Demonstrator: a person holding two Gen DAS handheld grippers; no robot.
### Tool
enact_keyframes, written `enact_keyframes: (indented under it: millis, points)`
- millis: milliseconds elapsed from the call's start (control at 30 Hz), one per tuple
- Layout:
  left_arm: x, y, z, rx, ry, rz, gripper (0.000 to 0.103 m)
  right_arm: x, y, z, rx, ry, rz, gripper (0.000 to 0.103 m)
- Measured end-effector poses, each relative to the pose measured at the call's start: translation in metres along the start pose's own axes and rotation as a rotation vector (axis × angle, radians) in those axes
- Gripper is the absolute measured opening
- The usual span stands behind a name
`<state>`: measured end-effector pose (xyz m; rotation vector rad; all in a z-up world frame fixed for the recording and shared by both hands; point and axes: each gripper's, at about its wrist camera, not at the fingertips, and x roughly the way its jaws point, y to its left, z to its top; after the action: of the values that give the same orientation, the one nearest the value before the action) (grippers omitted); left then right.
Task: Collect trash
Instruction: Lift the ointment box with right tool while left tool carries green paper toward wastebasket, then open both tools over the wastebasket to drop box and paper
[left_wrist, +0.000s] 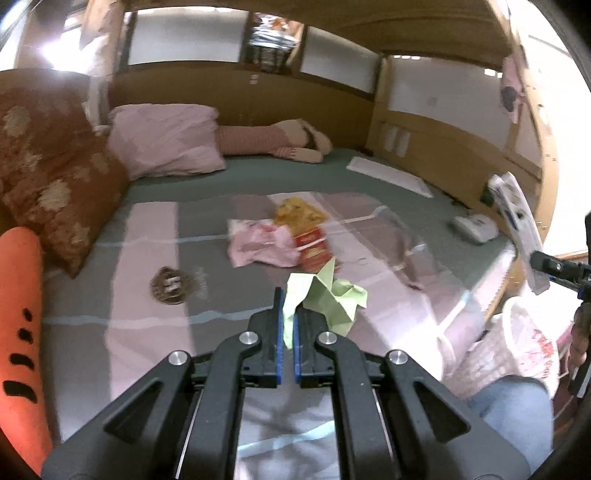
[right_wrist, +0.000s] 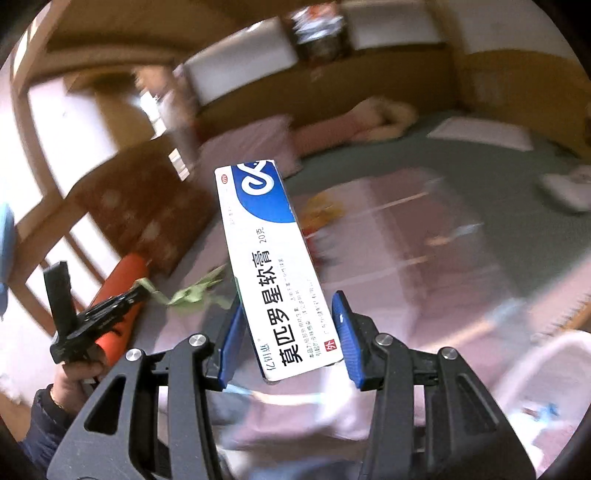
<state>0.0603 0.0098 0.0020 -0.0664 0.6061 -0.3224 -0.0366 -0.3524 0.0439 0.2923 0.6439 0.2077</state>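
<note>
Bed (left_wrist: 229, 184) fills both views, grey-green sheet with a pink and grey striped blanket (left_wrist: 147, 258) spread across the near half; wooden headboard wall behind. Large rust floral cushion (left_wrist: 51, 177) at far left, pink pillow (left_wrist: 166, 140) beside it, orange carrot-shaped plush (left_wrist: 22, 325) along the left edge. White mesh basket (left_wrist: 517, 347) lined with a printed plastic bag sits off the bed's right corner. Left gripper (left_wrist: 288, 317): jaws nearly together, blue pads pinching one corner of a crumpled pale-green paper (left_wrist: 332, 299); the rest of the sheet fans out ahead and to the right of the fingertips, above the blanket. Whether it still brushes the blanket, cannot tell. Right gripper (right_wrist: 291, 325): jaws about half apart, closed on the lower end of a white and blue ointment box (right_wrist: 269, 266), held up off the bed, long axis tilted away from the camera, black Chinese print on its face, blue swoosh logo at the top end. Left pad sits against the box's edge; right pad looks close to its other edge, contact there not clear. Background in this view is smeared. Still lying mid-bed: pink crumpled wrapper (left_wrist: 258, 243), yellow-red snack packet (left_wrist: 306, 229) touching it, clear plastic film (left_wrist: 391, 240) to the right, small brown round wrapper (left_wrist: 170, 286) to the left.
</note>
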Motion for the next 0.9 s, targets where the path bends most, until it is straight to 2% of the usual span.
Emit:
enact_keyframes:
  millis: [133,233,300,333,400,433,500,600,667,700,733,767,800,900]
  points:
    - [0.001,-0.041,0.009,0.031,-0.003,-0.079,0.004,-0.051,-0.066,-0.027,0.048,0.002,-0.168,0.047]
    - [0.004,-0.083,0.018,0.049,0.007,-0.178,0.004,-0.072,-0.111,-0.055,0.114,0.036,-0.258,0.047]
    - [0.007,-0.121,0.023,0.082,0.021,-0.245,0.004,-0.078,-0.130,-0.070,0.154,0.060,-0.288,0.047]
    - [0.009,-0.137,0.025,0.097,0.031,-0.273,0.004,-0.077,-0.143,-0.082,0.176,0.103,-0.303,0.048]
    - [0.015,-0.179,0.026,0.146,0.061,-0.343,0.005,-0.070,-0.153,-0.094,0.176,0.184,-0.343,0.057]
    - [0.018,-0.204,0.025,0.178,0.080,-0.383,0.004,-0.069,-0.159,-0.098,0.178,0.198,-0.395,0.057]
    - [0.023,-0.242,0.020,0.223,0.112,-0.444,0.005,-0.082,-0.165,-0.095,0.213,0.130,-0.438,0.057]
    - [0.036,-0.297,0.008,0.284,0.169,-0.515,0.005,-0.132,-0.178,-0.079,0.379,-0.128,-0.459,0.066]
    - [0.051,-0.334,-0.002,0.311,0.229,-0.552,0.005,-0.152,-0.178,-0.071,0.417,-0.216,-0.443,0.067]
    - [0.057,-0.343,-0.006,0.310,0.257,-0.555,0.009,-0.158,-0.174,-0.066,0.414,-0.243,-0.432,0.067]
    - [0.066,-0.353,-0.010,0.297,0.297,-0.547,0.032,-0.160,-0.172,-0.062,0.405,-0.253,-0.423,0.067]
    - [0.071,-0.354,-0.012,0.280,0.311,-0.534,0.073,-0.159,-0.166,-0.058,0.388,-0.257,-0.411,0.068]
    - [0.074,-0.351,-0.012,0.243,0.302,-0.501,0.085,-0.156,-0.159,-0.055,0.371,-0.255,-0.398,0.068]
    - [0.067,-0.320,-0.004,0.181,0.220,-0.460,0.090,-0.138,-0.143,-0.049,0.301,-0.220,-0.352,0.068]
